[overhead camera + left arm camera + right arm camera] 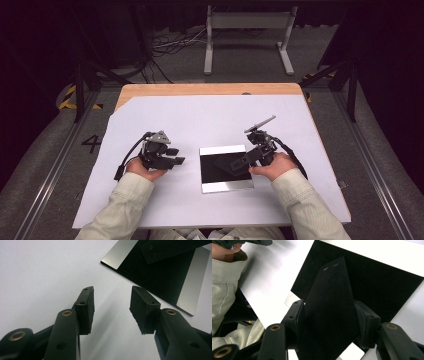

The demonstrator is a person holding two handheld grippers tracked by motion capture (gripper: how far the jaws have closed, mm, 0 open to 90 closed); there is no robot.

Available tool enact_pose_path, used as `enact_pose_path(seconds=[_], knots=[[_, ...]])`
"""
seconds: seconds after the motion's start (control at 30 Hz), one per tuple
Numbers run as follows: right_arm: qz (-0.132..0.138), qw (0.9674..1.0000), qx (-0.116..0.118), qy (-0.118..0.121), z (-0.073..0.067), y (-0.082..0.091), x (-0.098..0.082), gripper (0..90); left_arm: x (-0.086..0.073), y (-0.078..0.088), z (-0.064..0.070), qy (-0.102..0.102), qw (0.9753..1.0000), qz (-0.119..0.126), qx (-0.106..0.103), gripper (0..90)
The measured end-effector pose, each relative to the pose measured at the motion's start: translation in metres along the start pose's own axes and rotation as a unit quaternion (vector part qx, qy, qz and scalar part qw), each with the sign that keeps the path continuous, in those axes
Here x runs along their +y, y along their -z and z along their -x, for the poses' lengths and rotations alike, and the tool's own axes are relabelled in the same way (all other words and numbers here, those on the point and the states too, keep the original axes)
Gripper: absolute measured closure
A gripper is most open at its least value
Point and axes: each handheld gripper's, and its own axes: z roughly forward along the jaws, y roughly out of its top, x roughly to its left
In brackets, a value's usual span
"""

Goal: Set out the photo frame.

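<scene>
The right gripper (pixel 239 164) pinched a flat black pointed plate (pixel 329 310) between its pads, holding it just above the mirror-edged black square panel (pixel 220 186), apparently to lay it there. The left gripper (pixel 179 156) rested beside the panel, spread and empty.

Between our right gripper's (pixel 329 322) black jaws we see a black plate (pixel 329 315); beyond it, a black, silver-edged panel (pixel 220 170) on white paper (pixel 210 120).

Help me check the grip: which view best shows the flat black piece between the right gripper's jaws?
The right gripper view: the flat black piece fills the gap between both pads. The high view shows it small over the mirror-like plate; the left gripper view catches its holed end.
</scene>
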Motion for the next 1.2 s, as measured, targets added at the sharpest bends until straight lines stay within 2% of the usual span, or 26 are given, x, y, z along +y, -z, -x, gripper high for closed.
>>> enact_pose_path(seconds=[0.4, 0.77, 0.9, 0.93, 1.2], knots=[[-0.012, 0.9999, 0.009, -0.009, 0.001, -0.003, 0.001, 46.2, 0.000, 0.000, 0.000, -0.001, 1.0000, -0.002, -0.001, 54.9], [-0.012, 0.9995, 0.016, -0.026, 0.001, 0.001, 0.000, 52.0, 0.000, 0.000, 0.000, 0.000, 1.0000, -0.001, -0.001, 54.9], [-0.006, 0.9998, 0.010, -0.015, -0.004, 0.004, -0.002, 57.0, 0.000, -0.001, 0.000, 0.000, 1.0000, -0.001, -0.002, 54.9], [-0.001, 0.9999, 0.012, -0.008, -0.006, 0.007, -0.003, 60.3, 0.000, -0.001, 0.000, 0.000, 1.0000, -0.001, -0.002, 54.9], [0.004, 0.9996, 0.024, 0.012, -0.013, 0.015, -0.008, 68.5, 0.000, 0.000, -0.001, 0.000, 1.0000, 0.001, -0.001, 54.9]])
